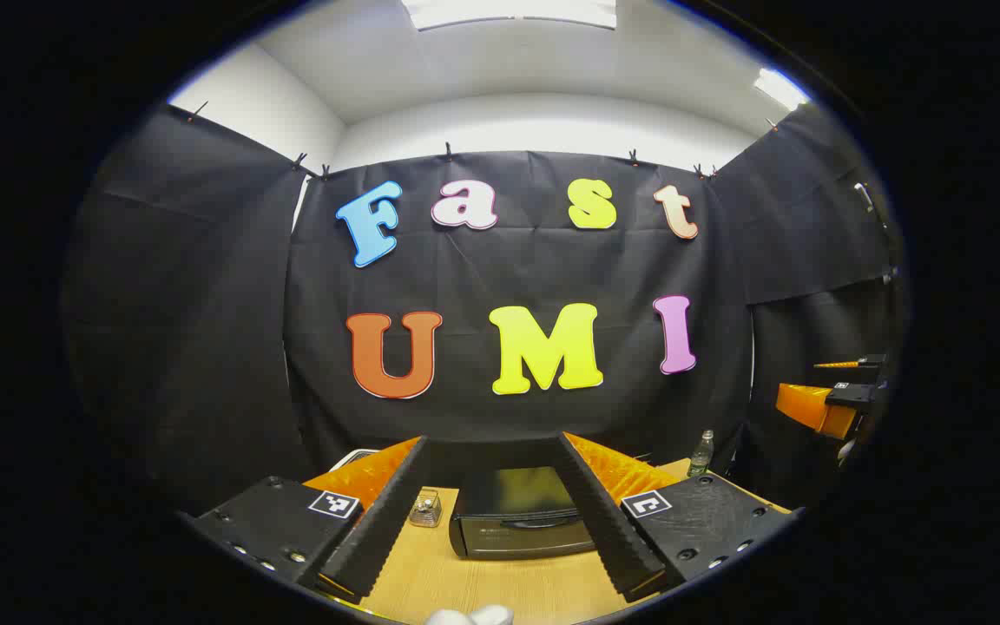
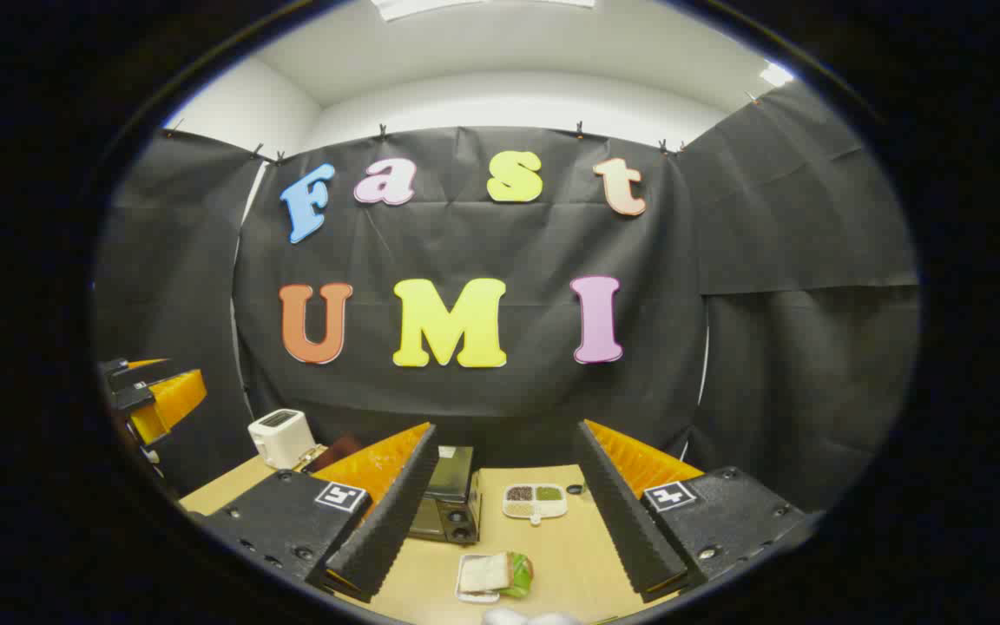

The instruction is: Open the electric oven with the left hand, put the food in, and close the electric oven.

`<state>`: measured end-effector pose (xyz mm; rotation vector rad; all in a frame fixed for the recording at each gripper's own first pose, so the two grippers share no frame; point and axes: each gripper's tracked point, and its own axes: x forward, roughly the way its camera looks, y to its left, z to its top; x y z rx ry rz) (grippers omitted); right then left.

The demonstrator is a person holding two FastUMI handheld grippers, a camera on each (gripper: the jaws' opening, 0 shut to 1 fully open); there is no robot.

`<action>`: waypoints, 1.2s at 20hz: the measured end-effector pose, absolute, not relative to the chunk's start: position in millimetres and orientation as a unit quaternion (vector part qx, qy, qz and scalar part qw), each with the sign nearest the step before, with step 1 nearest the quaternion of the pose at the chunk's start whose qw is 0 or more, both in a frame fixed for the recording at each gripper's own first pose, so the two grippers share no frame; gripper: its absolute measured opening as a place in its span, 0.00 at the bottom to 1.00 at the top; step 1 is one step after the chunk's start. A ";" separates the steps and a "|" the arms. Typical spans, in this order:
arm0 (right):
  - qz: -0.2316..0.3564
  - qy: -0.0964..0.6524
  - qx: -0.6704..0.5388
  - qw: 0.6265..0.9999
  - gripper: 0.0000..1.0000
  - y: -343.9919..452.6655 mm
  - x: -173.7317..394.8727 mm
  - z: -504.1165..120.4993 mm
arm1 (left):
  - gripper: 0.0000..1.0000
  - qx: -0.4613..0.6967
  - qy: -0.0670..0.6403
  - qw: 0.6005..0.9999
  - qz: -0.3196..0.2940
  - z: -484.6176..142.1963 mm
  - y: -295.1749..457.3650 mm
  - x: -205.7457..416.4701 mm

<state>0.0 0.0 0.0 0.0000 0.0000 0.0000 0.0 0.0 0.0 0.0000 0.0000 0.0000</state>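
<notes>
Oven (image 1: 520, 512) shut, food waiting on table (image 2: 569, 555), both grippers released.
Oven: black box w/ dark glass door + handle bar across front, sits at back of table, framed btwn left gripper (image 1: 500, 508) fingers, well apart from them. Right gripper (image 2: 509, 512) spread wide, holding nothing; sandwich w/ green leaf (image 2: 500, 573) on white plate (image 2: 465, 593) lies near below it, just in front of oven. White toaster (image 2: 279, 437) at left, small divided dish (image 2: 535, 502) behind.

Ceiling panels (image 1: 509, 10) above the black cloth wall (image 1: 517, 286) lit the booth evenly — bright, with slight glare. Both views stayed sharp, though fisheye distortion bent the wall's edges — shadows soft.
</notes>
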 end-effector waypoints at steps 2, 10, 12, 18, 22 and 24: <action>0.000 -0.004 -0.001 1.000 0.97 -0.6 0.8 4.7 | 0.94 0.008 -0.003 1.000 0.002 5.1 0.4 1.5; 0.001 -0.007 -0.007 1.000 0.97 -0.7 6.0 10.3 | 0.94 0.006 -0.004 1.000 -0.001 7.4 -1.7 7.6; -0.001 -0.002 -0.008 1.000 0.97 -3.6 7.4 6.5 | 0.94 0.008 -0.005 1.000 0.003 7.2 0.6 9.1; -0.007 0.000 -0.006 1.000 0.97 -9.6 10.7 5.5 | 0.94 0.011 -0.004 1.000 0.005 4.0 -0.6 14.1; -0.009 0.001 -0.007 1.000 1.00 -14.3 11.8 4.3 | 0.94 0.013 0.005 1.000 0.004 -12.5 -6.3 21.4; -0.010 -0.001 -0.009 1.000 1.00 -17.1 11.5 4.6 | 0.94 0.011 0.008 1.000 0.004 -22.6 -9.2 26.0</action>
